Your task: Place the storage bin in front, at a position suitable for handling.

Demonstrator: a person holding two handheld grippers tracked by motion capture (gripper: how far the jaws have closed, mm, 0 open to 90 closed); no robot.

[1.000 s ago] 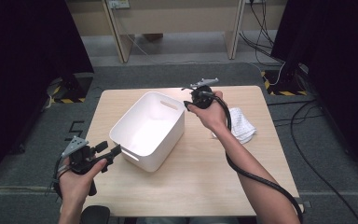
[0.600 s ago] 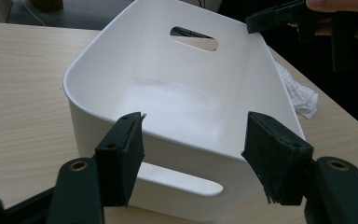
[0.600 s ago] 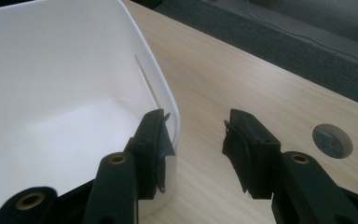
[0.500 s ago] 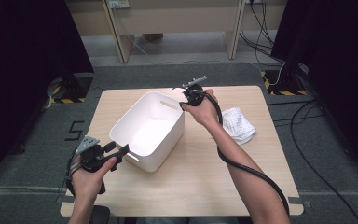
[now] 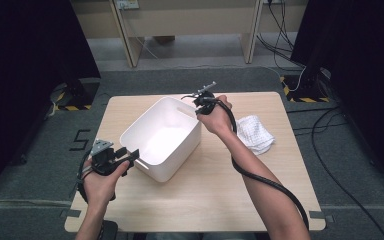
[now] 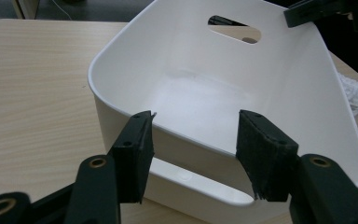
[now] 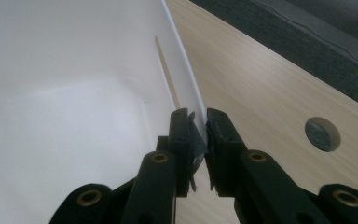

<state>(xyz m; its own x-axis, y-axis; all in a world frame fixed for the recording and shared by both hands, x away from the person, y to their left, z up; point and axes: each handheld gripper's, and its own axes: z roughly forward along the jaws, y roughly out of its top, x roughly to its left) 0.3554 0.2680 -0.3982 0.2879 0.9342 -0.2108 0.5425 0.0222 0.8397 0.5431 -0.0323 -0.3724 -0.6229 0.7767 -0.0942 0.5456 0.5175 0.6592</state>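
Now white bin (image 5: 161,137) sits mid-table. Right gripper (image 7: 198,128), jaws just closing, pinches far rim; left gripper (image 6: 196,140), jaws just narrowing, straddles near rim, not yet pressing. One-sided lift likely tilts bin, thin rim slips.

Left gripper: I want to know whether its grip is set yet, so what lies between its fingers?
In the left gripper view, the near rim of the white bin lies between the open fingers; neither touches it yet.

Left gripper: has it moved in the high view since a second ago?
Yes. The left gripper has shifted rightward and slightly up the frame, toward the white bin; its jaws have just been closing and now straddle the bin's near rim.
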